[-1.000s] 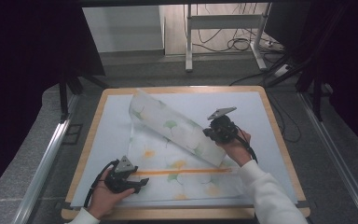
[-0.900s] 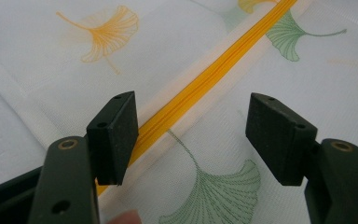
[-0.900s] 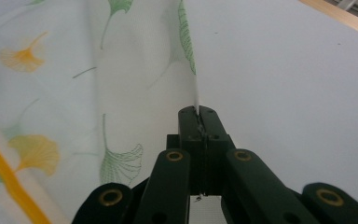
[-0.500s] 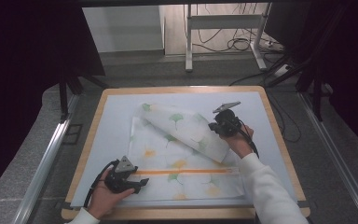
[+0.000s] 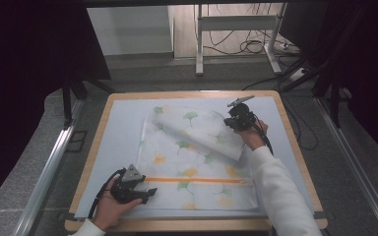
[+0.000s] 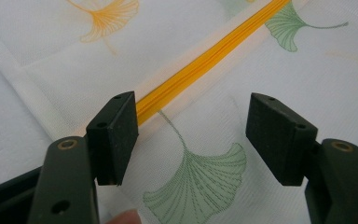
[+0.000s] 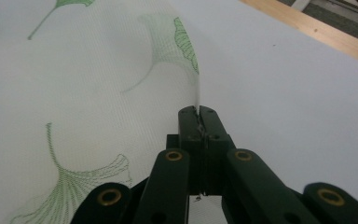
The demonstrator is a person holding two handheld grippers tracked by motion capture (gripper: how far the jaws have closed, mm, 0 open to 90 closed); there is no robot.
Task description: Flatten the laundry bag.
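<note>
The cloth [image 5: 197, 157] lies part-unfolded: right gripper [image 7: 199, 112] pinches its raised edge, left gripper [image 6: 191, 135] gapes beside the orange zip [image 6: 205, 63].

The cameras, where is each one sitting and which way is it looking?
High view: above the person's side, looking forward and down on the table; both forearms, left claw, right claw.
Left gripper view: on the left claw, jaws apart over the orange zipper; a fingertip shows.
Right gripper view: on the right claw, clamping the cloth's edge.
All share the leaf-print cloth.
</note>
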